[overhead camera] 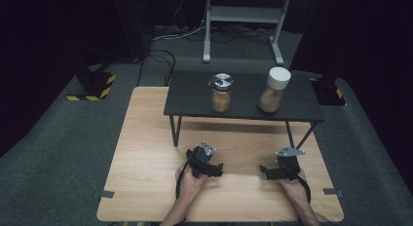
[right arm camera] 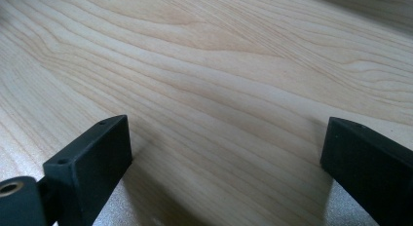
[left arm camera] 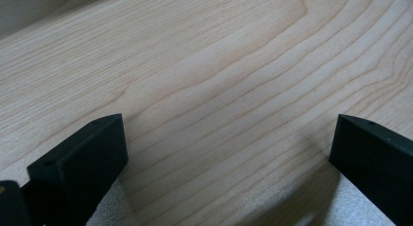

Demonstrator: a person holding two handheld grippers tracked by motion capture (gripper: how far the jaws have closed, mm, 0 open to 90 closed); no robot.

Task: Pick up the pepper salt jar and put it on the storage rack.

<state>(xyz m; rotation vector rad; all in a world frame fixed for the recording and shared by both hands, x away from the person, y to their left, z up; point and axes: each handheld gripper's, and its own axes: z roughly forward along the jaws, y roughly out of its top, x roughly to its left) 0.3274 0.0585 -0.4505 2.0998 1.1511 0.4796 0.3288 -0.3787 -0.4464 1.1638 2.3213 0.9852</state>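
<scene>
- Grippers first: the left gripper [overhead camera: 215, 170] and the right gripper [overhead camera: 267, 171] rest low on the near half of the wooden table [overhead camera: 146, 138], each in one of the person's hands, their tips turned toward each other with bare wood between them.
- Jaws of the left gripper [left arm camera: 229, 153] stand wide apart in its own view, with nothing but wood grain between them; the right gripper [right arm camera: 226, 150] is spread just as wide over plain wood.
- Nearest things are two jars, well apart from both grippers, standing upright on a low black shelf [overhead camera: 195, 106] that spans the far half of the table on thin angled legs.
- The left jar [overhead camera: 220, 93] has a shiny metal lid and is about half full of tan powder; the right jar [overhead camera: 273, 90] is taller, with a white cylindrical cap and similar tan contents.
- The shelf's front edge and legs lie between the grippers and the jars.
- The high view gives the shelf, jars, grey carpet [overhead camera: 58, 138], a yellow-and-black striped block [overhead camera: 95, 85], and a grey metal stand [overhead camera: 243, 21] behind the table.
- The gripper views give what the high view cannot: fine, wavy pale grain, matte black blocky jaw tips with small screw holes, and soft shadow under each jaw.
</scene>
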